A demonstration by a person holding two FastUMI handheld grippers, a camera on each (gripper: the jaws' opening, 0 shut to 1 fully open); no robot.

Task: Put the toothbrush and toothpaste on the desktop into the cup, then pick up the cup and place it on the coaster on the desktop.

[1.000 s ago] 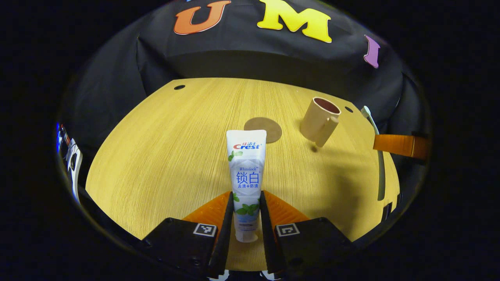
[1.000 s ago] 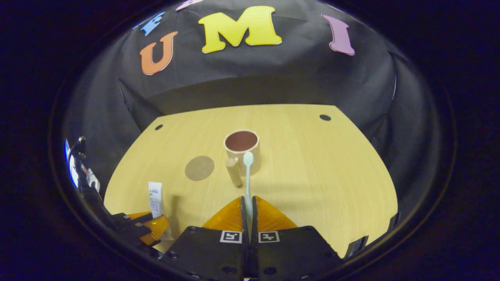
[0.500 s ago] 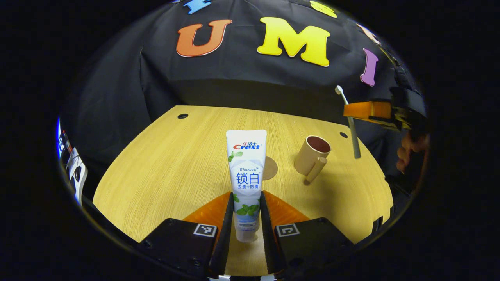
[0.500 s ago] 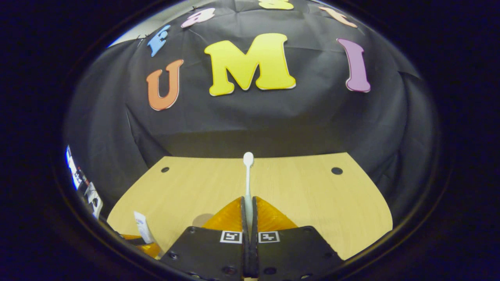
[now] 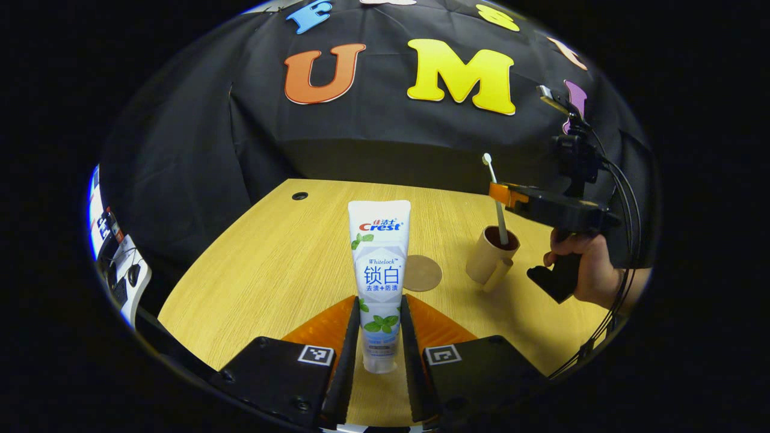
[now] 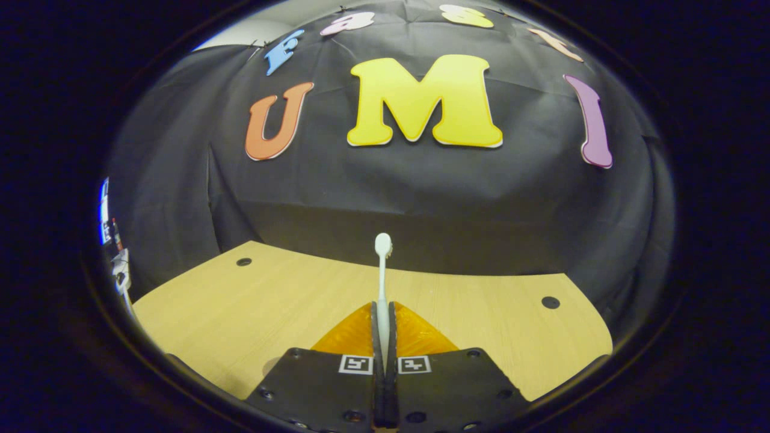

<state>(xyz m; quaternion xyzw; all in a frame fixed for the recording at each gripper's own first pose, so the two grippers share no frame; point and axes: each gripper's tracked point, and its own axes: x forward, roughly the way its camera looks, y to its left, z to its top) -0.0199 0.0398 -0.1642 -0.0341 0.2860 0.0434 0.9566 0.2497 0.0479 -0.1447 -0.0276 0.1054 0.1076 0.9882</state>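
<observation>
My left gripper [image 5: 379, 313] is shut on a white toothpaste tube [image 5: 379, 264], held upright above the near part of the wooden desktop [image 5: 271, 264]. A tan cup [image 5: 488, 258] with a handle stands at the right, and a round brown coaster [image 5: 421, 272] lies just left of it. In the left gripper view the right gripper [image 5: 502, 193], held by a hand [image 5: 586, 270], hovers over the cup with a white toothbrush [image 5: 497, 201] whose lower end dips into the cup. In the right gripper view my right gripper [image 6: 383, 310] is shut on the toothbrush [image 6: 382, 270], head pointing up.
Small dark holes [image 5: 299, 196] mark the desktop's far corners [image 6: 548, 302]. Equipment and cables [image 5: 117, 270] hang at the far left edge. A cable [image 5: 619, 198] runs from the right gripper's body.
The right gripper has carried the toothbrush left and down until its lower end entered the cup. The left gripper has kept hold of the toothpaste and drawn back a little.
</observation>
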